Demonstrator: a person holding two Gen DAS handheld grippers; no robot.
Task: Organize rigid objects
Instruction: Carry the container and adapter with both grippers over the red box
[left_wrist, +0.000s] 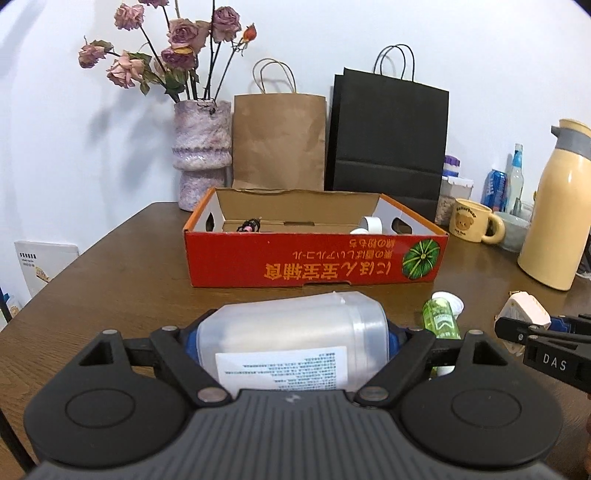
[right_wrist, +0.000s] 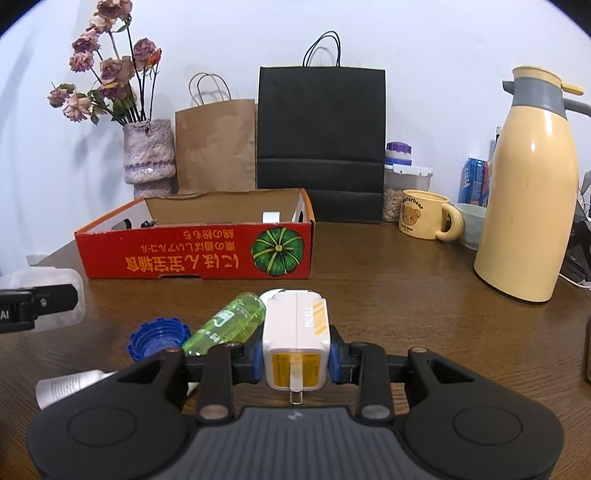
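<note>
My left gripper (left_wrist: 291, 339) is shut on a clear plastic container (left_wrist: 291, 332) with a white label, held in front of the red cardboard box (left_wrist: 314, 258). My right gripper (right_wrist: 295, 360) is shut on a white charger plug (right_wrist: 297, 339) with yellow markings; it also shows in the left wrist view (left_wrist: 522, 314). A green bottle (right_wrist: 225, 325) lies on the table just left of the plug, with a blue cap (right_wrist: 157, 338) beside it. The box (right_wrist: 195, 254) holds a few small items. The container shows at the far left of the right wrist view (right_wrist: 55, 295).
A flower vase (left_wrist: 201, 158), brown paper bag (left_wrist: 279, 140) and black bag (left_wrist: 388, 140) stand behind the box. A bear mug (right_wrist: 424, 214), bowl (right_wrist: 471, 225), cream thermos jug (right_wrist: 528, 192), soda can (right_wrist: 474, 181) and jar (right_wrist: 397, 184) stand right. A white tube (right_wrist: 70, 384) lies left.
</note>
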